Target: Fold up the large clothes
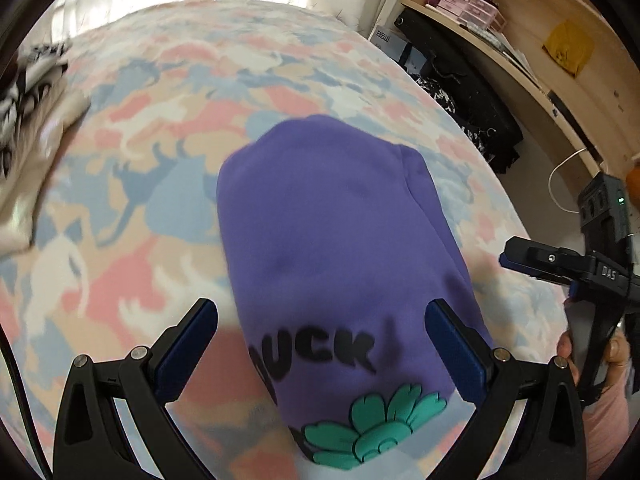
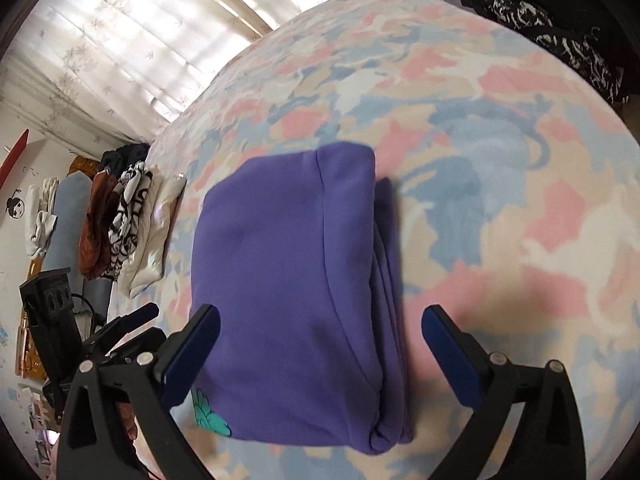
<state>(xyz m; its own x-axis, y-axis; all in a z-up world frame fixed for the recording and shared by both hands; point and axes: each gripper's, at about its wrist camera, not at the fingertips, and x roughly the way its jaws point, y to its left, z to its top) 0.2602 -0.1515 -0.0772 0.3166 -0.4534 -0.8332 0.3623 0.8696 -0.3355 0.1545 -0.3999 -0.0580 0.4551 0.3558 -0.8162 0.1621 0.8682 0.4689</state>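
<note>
Left gripper [image 1: 320,344]: fingers spread wide, nothing pinched; the purple garment lies below and between them, untouched as far as the view tells.

Right gripper [image 2: 320,350]: fingers spread to their widest, empty, poised above the same garment. No earlier view is at hand to compare.

Garment [image 2: 296,280]: purple sweatshirt, folded into a compact rectangle, several layers stacked along its right edge. Black lettering and a green flower print [image 1: 376,428] show on the near end. It rests flat on the bed [image 2: 500,160], roughly mid-bed, well apart from the pile.

Bed: patterned cover in pink, blue and cream.

Pile [image 2: 132,224]: other clothes, brown, black-and-white and cream, at the bed's far left edge.

Shelf [image 1: 520,40]: wooden, beside the bed, with small boxes.

Step in hand, by judgement: fold of this garment appears complete, both grippers released. The next move likely calls for pinching the folded bundle at its edges without disturbing the layers, to shift it toward the pile, or for fetching another garment.
</note>
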